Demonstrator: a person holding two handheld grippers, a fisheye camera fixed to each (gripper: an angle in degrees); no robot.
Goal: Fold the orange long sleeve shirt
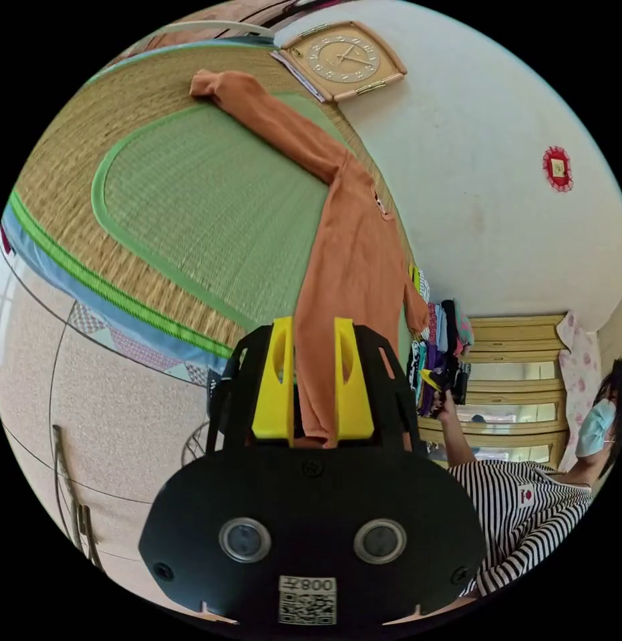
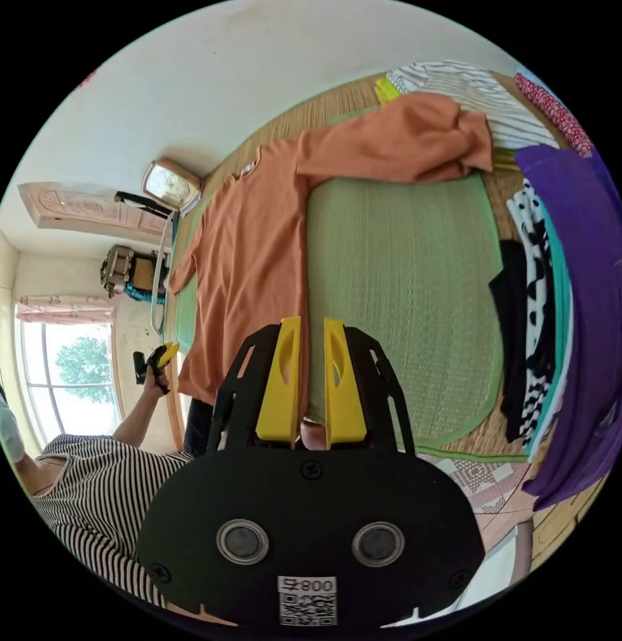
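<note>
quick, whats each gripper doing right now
Left gripper: jaws closed on the hem of the orange shirt.
Right gripper: jaws closed on the orange shirt's edge, which lies on the green mat.

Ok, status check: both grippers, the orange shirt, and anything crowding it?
Left hand-held gripper and right hand-held gripper each shut on orange shirt hem. Shirt spread on green mat. Clothes pile touching one sleeve.

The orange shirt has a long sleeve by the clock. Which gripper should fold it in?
Probably left. The left hand-held gripper holds the orange shirt's hem on the side whose sleeve reaches toward the clock.
</note>
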